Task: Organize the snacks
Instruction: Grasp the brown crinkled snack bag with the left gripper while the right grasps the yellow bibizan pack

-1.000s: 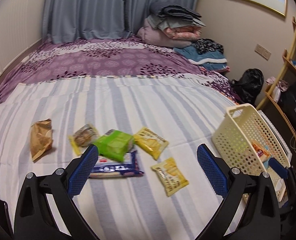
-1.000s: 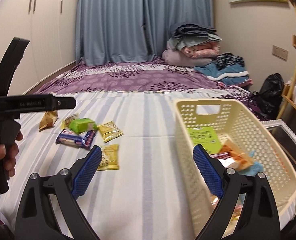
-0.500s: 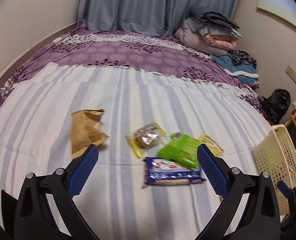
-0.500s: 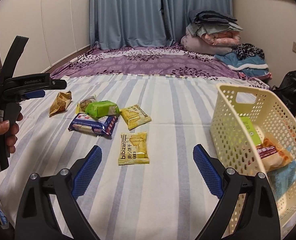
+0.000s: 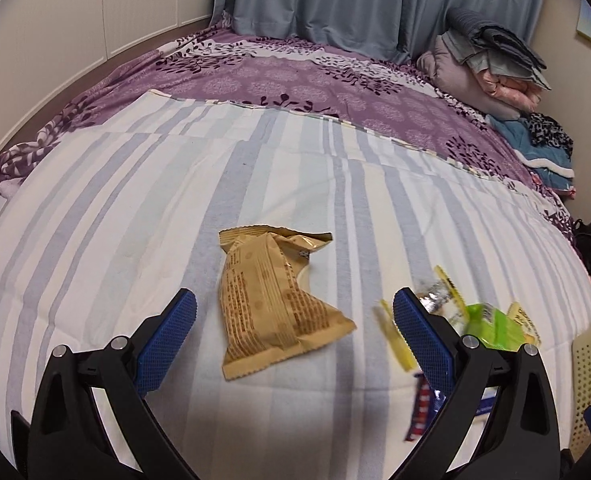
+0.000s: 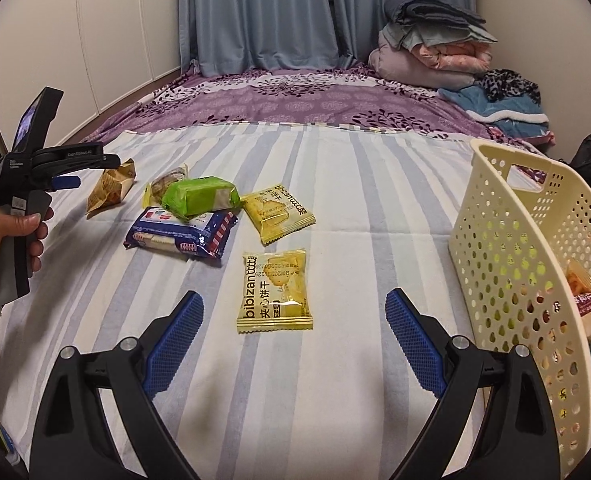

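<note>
A wide bed (image 6: 335, 184) is seen ahead of both grippers, spread with a soft striped sheet in white and grey-blue, and beyond it a purple floral cover. To the right of the right gripper (image 6: 294, 330) a cream plastic basket (image 6: 507, 264) is set, rectangular, its walls pierced with rows of round holes; a few wrapped snacks are seen inside it. Both grippers are built of black rigid frames with blue ribbed pads, and both are held released, jaws spread wide and nothing between the pads.

Just ahead of the left gripper (image 5: 294, 325), between the lines of its fingers, a crinkled tan packet (image 5: 271, 304) with sawtooth ends is laid flat on the sheet. To its right, partly hidden behind the right finger, a blurred cluster of wrappers is visible.

From the right wrist view, a flat square yellow biscuit packet (image 6: 275, 292) lies directly ahead of the gripper. Further ahead a second yellow packet (image 6: 277, 212) is seen, and to the left a glossy blue packet (image 6: 181, 234) with a pillow-shaped green packet (image 6: 201, 196) resting on it. A small clear-fronted wrapper (image 6: 167, 182) is tucked behind these.
</note>
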`<state>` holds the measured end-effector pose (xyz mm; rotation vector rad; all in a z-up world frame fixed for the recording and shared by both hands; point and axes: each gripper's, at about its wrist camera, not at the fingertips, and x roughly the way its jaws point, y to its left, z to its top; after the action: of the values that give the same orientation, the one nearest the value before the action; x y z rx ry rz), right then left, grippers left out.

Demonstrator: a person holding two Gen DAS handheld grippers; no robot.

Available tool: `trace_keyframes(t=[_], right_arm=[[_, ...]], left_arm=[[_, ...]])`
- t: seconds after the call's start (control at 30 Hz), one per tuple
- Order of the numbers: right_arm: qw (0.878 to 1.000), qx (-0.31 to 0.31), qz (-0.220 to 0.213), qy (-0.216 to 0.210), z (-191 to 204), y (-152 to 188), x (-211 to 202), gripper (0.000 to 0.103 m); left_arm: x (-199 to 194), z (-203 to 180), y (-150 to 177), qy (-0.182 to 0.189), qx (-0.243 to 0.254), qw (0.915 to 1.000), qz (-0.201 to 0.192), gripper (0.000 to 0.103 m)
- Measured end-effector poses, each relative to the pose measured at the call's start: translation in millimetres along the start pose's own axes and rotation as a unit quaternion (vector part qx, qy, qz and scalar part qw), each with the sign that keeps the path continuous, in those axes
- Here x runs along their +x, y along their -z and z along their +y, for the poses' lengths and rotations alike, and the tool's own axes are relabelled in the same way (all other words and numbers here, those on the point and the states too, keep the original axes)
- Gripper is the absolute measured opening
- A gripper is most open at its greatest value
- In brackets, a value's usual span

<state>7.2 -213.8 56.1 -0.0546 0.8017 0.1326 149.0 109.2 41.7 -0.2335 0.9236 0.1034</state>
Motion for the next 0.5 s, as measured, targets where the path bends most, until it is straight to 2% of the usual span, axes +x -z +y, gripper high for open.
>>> trace_keyframes(t=[0.5], right_arm=[[1.0, -0.004, 0.018, -0.002, 6.7, -6.6, 23.8, 0.092]], left_arm=[[55.6, 18.3, -15.1, -0.029, -0.02, 0.9991, 0.023, 0.1]])
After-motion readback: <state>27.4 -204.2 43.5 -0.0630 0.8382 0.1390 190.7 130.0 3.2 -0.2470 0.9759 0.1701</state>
